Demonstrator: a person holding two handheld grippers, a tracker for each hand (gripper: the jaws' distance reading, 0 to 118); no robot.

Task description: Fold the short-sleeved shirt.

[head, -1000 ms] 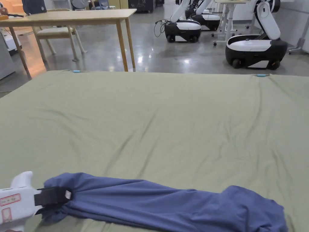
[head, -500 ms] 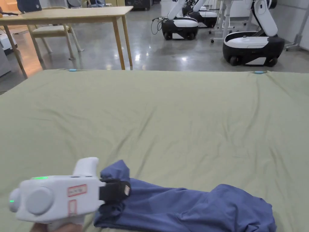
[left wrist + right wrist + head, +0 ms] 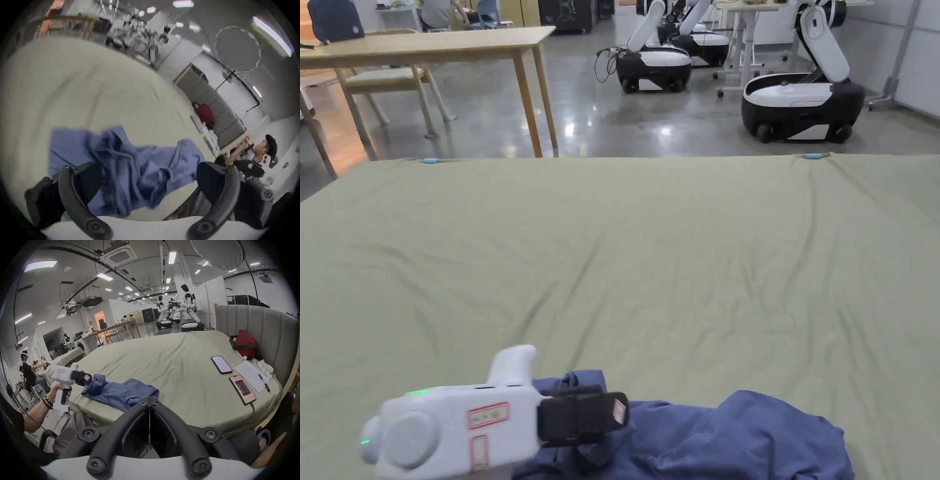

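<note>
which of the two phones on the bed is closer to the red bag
The dark-framed phone with the pale lilac screen; it lies farther up the bed toward the red bag. The pink phone lies nearer the bed's edge, cable attached.

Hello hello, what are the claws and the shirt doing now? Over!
Left claw open over the shirt's bunched end. Right claw shut, empty, at the near edge. Shirt crumpled, unfolded. Two phones far right, clear.

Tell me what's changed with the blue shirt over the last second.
The white handheld left gripper dragged the blue short-sleeved shirt's left end rightward, bunching the long strip into a shorter heap. The shirt's right end stayed on the green bedsheet.
</note>
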